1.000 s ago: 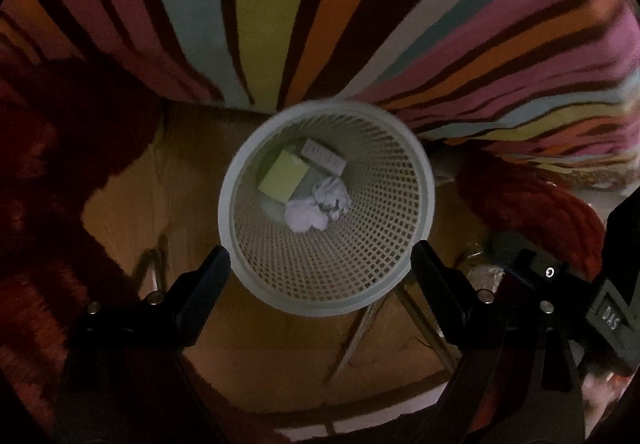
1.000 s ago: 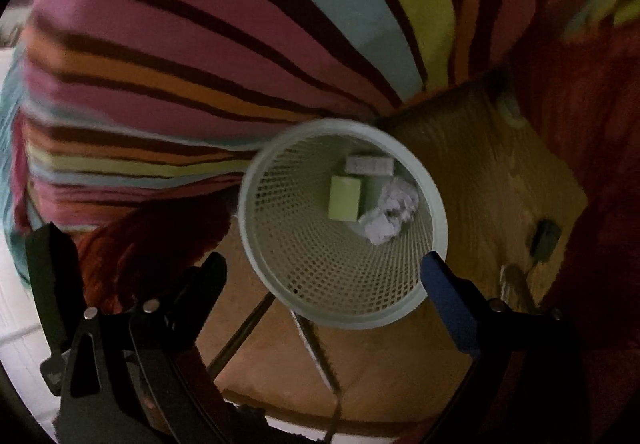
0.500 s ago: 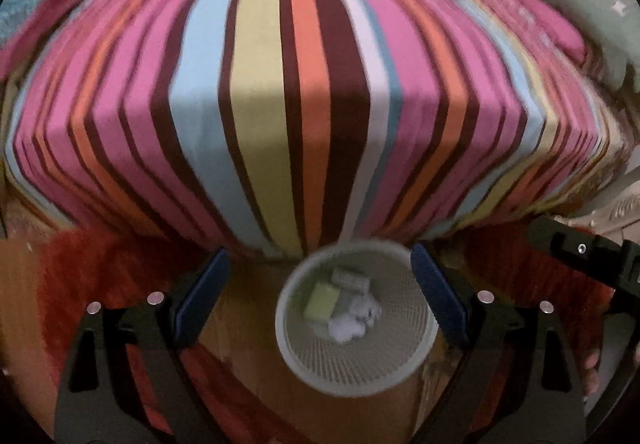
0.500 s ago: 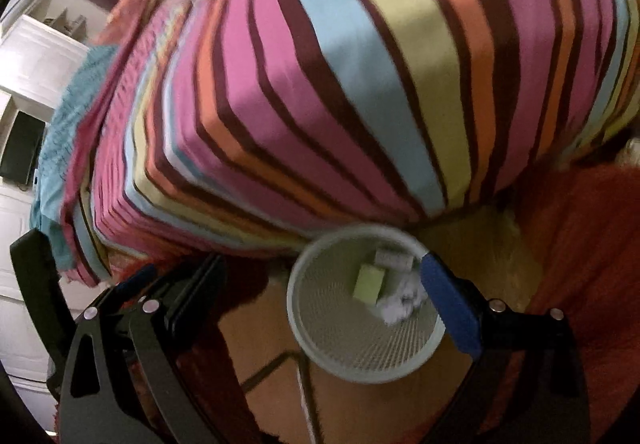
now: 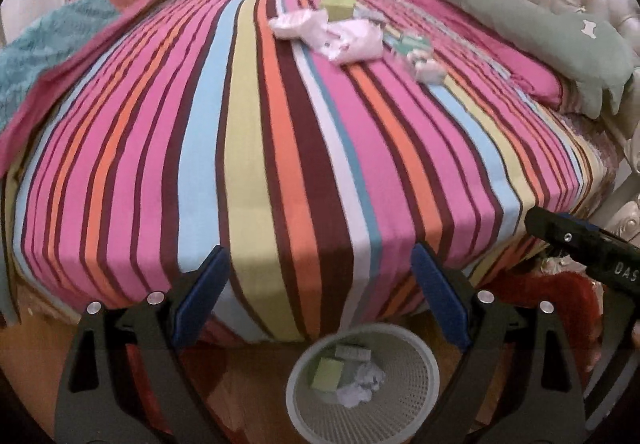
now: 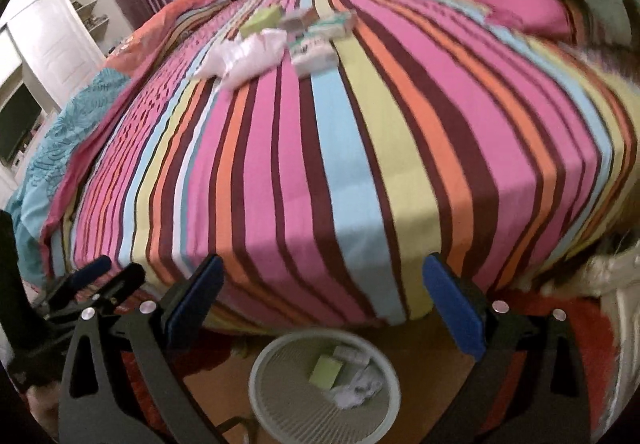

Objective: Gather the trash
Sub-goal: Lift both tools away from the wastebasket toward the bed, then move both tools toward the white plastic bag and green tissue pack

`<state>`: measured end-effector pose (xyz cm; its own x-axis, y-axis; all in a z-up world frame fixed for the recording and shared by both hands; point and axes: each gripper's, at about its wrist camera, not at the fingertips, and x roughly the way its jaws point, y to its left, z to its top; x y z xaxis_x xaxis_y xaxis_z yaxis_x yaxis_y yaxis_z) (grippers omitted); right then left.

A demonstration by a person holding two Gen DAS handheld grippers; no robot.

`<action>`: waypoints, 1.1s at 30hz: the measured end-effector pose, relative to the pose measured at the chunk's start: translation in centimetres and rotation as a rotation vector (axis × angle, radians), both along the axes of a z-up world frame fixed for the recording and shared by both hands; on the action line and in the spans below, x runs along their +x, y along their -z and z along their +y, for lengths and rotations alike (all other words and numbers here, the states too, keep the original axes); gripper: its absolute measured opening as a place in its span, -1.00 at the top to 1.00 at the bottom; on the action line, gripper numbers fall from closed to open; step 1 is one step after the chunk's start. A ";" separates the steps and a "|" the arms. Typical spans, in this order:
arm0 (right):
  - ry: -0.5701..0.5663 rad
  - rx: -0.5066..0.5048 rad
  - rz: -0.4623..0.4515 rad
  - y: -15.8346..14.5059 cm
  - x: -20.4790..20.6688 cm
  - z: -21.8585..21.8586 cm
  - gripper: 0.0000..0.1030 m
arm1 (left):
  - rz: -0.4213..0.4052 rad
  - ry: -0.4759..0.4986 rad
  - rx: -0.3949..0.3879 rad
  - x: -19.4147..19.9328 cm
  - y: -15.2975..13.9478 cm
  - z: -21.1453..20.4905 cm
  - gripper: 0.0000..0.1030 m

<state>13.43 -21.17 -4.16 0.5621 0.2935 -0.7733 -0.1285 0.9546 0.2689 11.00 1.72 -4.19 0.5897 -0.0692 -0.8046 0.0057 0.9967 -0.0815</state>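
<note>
Both the left tool [image 5: 318,294] and right tool [image 6: 322,302] hang spread and empty above the basket [image 5: 432,392], while the remaining trash [image 5: 344,37] lies far up the bed [image 5: 260,163], slightly right of the left tool.

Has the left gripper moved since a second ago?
Yes. The left gripper has risen and tilted up from the white mesh wastebasket, which filled the view centre and now sits at the bottom edge below the striped bed.
</note>
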 end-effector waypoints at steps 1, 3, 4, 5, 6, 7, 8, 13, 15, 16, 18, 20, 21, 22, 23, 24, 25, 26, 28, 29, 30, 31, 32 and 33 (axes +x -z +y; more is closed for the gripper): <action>0.000 -0.007 -0.008 -0.2 0.4 0.1 -0.85 | -0.009 0.004 0.002 0.5 -0.3 -0.1 -0.73; -0.001 -0.027 -0.026 -0.5 1.3 0.3 -0.85 | -0.033 0.019 0.002 1.7 -0.8 -0.1 -0.73; -0.002 -0.034 -0.035 -0.7 1.9 0.4 -0.85 | -0.040 0.021 0.004 2.0 -1.0 -0.1 -0.73; -0.003 -0.038 -0.041 -0.8 2.2 0.5 -0.85 | -0.049 0.025 0.007 2.5 -1.2 -0.1 -0.73; -0.004 -0.043 -0.046 -1.0 2.7 0.7 -0.85 | -0.056 0.029 0.007 2.9 -1.4 -0.1 -0.73; -0.006 -0.049 -0.055 -1.1 3.3 0.8 -0.85 | -0.065 0.035 0.005 3.6 -1.6 -0.2 -0.73; -0.008 -0.054 -0.062 -1.2 3.5 0.7 -0.85 | -0.069 0.038 0.005 4.0 -1.6 -0.1 -0.73; -0.012 -0.079 -0.086 -1.5 5.7 1.2 -0.85 | -0.079 0.052 0.023 6.6 -1.9 -0.2 -0.73; -0.010 -0.085 -0.090 -1.6 6.6 1.4 -0.85 | -0.077 0.053 0.025 7.5 -1.9 -0.1 -0.73; -0.012 -0.089 -0.091 -1.6 7.0 1.6 -0.85 | -0.075 0.054 0.026 7.9 -1.8 -0.1 -0.73; -0.017 -0.102 -0.092 -1.4 8.0 1.9 -0.85 | -0.076 0.060 0.025 8.9 -1.9 -0.1 -0.73; -0.027 -0.111 -0.093 -1.3 8.8 2.2 -0.85 | -0.082 0.074 0.032 10.1 -2.1 -0.4 -0.73; -0.035 -0.116 -0.094 -1.2 9.2 2.4 -0.85 | -0.088 0.085 0.041 10.7 -2.2 -0.6 -0.73; -0.043 -0.121 -0.097 -1.2 9.6 2.6 -0.85 | -0.092 0.093 0.045 11.1 -2.4 -0.7 -0.73; -0.049 -0.125 -0.100 -1.1 9.8 2.7 -0.85 | -0.099 0.105 0.050 11.7 -2.6 -0.8 -0.73; -0.054 -0.130 -0.100 -1.0 10.2 2.8 -0.85 | -0.105 0.122 0.056 12.4 -2.8 -1.0 -0.73; -0.058 -0.134 -0.099 -1.0 10.7 2.9 -0.85 | -0.109 0.132 0.062 12.9 -2.9 -1.1 -0.73; -0.058 -0.134 -0.098 -0.9 11.0 2.9 -0.85 | -0.115 0.145 0.074 13.6 -3.0 -1.3 -0.73; -0.059 -0.130 -0.097 -0.8 11.8 2.9 -0.85 | -0.121 0.164 0.092 14.9 -3.1 -1.5 -0.73; -0.061 -0.128 -0.096 -0.8 12.2 2.9 -0.85 | -0.124 0.176 0.095 15.6 -3.2 -1.6 -0.73; -0.063 -0.126 -0.097 -0.8 12.6 3.0 -0.85 | -0.124 0.184 0.094 16.1 -3.2 -1.7 -0.73; -0.065 -0.126 -0.098 -0.8 13.0 3.0 -0.85 | -0.124 0.197 0.088 16.9 -3.2 -1.9 -0.73; -0.070 -0.128 -0.098 -0.7 13.4 3.1 -0.85 | -0.123 0.209 0.080 17.5 -3.2 -2.0 -0.73; -0.074 -0.129 -0.096 -0.6 13.7 3.2 -0.85 | -0.121 0.219 0.075 18.0 -3.1 -2.1 -0.73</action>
<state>27.12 -17.93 -3.52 0.6156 0.2388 -0.7510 -0.2191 0.9673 0.1280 29.02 -0.36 -1.08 0.6596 -0.1485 -0.7368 0.2272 0.9738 0.0071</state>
